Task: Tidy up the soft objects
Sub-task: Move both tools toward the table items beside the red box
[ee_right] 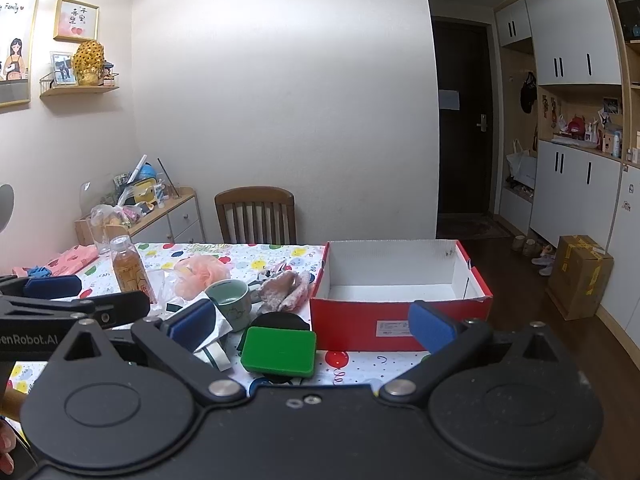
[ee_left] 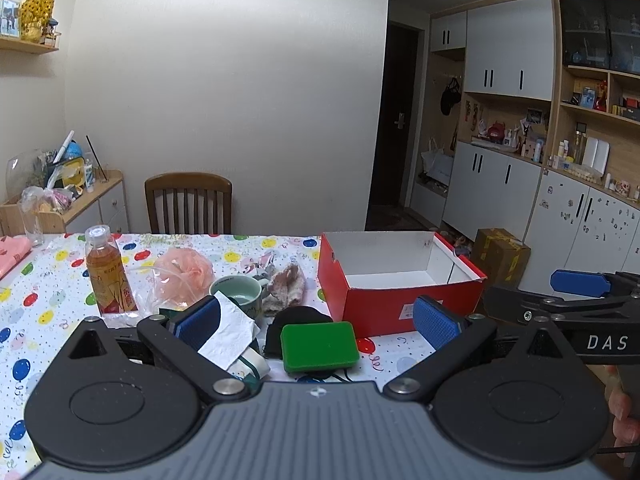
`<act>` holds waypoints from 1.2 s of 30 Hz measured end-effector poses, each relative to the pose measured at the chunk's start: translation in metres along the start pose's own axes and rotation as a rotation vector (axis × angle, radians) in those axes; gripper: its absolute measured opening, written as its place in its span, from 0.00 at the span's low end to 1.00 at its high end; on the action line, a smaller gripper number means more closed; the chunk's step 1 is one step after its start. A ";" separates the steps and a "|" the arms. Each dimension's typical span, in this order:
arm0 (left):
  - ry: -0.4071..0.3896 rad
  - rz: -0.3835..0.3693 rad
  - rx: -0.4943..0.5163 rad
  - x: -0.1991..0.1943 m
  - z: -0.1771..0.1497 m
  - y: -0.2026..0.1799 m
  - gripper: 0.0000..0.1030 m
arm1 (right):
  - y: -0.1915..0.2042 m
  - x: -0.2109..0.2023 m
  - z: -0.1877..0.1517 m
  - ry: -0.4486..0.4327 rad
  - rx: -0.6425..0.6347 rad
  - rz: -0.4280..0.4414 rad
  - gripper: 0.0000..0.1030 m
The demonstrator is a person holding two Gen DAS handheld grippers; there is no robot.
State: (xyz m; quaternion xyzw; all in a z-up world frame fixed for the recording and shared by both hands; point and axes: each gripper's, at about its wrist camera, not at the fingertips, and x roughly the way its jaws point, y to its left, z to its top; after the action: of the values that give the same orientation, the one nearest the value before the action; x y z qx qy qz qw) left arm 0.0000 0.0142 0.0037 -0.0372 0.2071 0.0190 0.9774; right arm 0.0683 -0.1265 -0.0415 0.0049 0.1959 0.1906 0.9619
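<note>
The bench (ee_left: 48,280), covered with a balloon-printed cloth, is carrying everything, and on its right part a red box (ee_left: 400,308) is standing open and empty, waiting for the soft things. Both claws are hovering low over the near edge with their blue pads wide apart and holding nothing: the left claw (ee_left: 316,318) is framing the green sponge (ee_left: 319,346), and the right claw (ee_right: 312,320) is looking at the same pile from a little further right. The sponge is lying on a black cloth (ee_left: 298,318), just left of the box; beyond them a pinkish rag (ee_left: 286,284) and a peach bath pouf (ee_left: 184,276) are sitting further left and far. In my judgement the risk is in the hard things mixed among the soft ones: a green mug (ee_left: 236,294) is standing beside the rag and touching a white tissue (ee_left: 228,336), and a tea bottle (ee_left: 108,276) is standing near the pouf, so a careless reach could be tipping either one. The sponge may also be dragging the black cloth with it. Readable writing is little: "DAS" on the right claw's body seen at the far right of the left view, "enRobot.AI" on the left claw's body, and a white label on the box front that is too small to read.
</note>
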 end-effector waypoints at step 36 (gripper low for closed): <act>0.002 -0.016 -0.021 0.024 0.019 0.025 1.00 | 0.015 0.030 0.016 -0.011 0.013 0.007 1.00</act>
State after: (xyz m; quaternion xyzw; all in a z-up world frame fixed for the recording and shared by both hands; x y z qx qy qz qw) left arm 0.0280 0.0412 0.0097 -0.0493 0.2078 0.0131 0.9768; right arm 0.0947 -0.1006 -0.0366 0.0128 0.1916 0.1929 0.9623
